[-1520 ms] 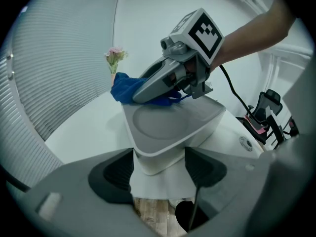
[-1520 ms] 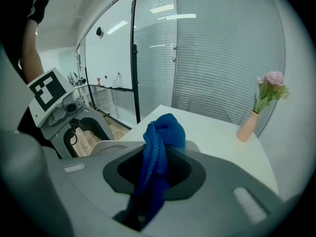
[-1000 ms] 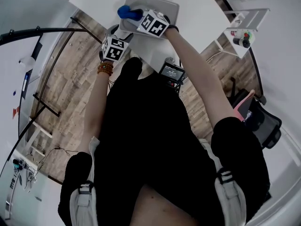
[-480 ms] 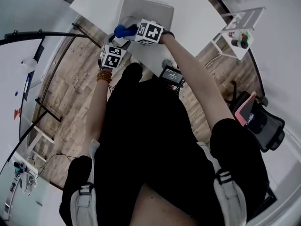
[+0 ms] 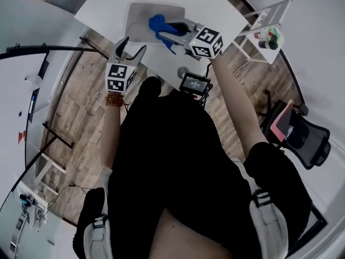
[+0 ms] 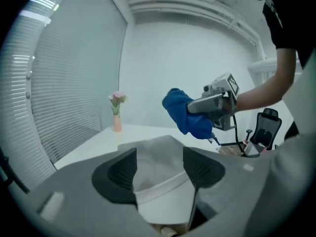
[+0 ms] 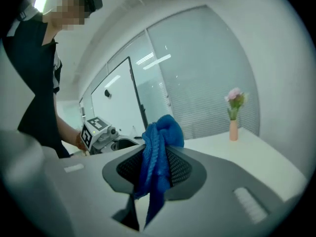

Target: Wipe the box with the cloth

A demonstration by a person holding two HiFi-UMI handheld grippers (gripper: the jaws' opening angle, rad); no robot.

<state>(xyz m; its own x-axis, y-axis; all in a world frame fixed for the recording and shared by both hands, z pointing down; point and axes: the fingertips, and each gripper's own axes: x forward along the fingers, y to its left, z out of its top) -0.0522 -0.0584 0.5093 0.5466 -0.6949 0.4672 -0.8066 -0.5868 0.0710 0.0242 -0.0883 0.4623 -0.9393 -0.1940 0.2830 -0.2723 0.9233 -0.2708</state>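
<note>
A flat grey box lies on the white table. My right gripper is shut on a blue cloth, which hangs bunched above the box's near right part. In the right gripper view the cloth fills the gap between the pads and droops below them. My left gripper hovers at the table's near left edge, left of the box. Its jaws are wide apart and closing slightly, with nothing between them. The left gripper view shows the cloth and the right gripper raised over the box.
A small device with a screen sits at the table's near edge. A side shelf with small items stands to the right, with an office chair beyond it. A pink vase of flowers stands on the far tabletop.
Both grippers have lifted. The right one swung to the right, raising the cloth off the box. The left one drew back to the table's left edge.
</note>
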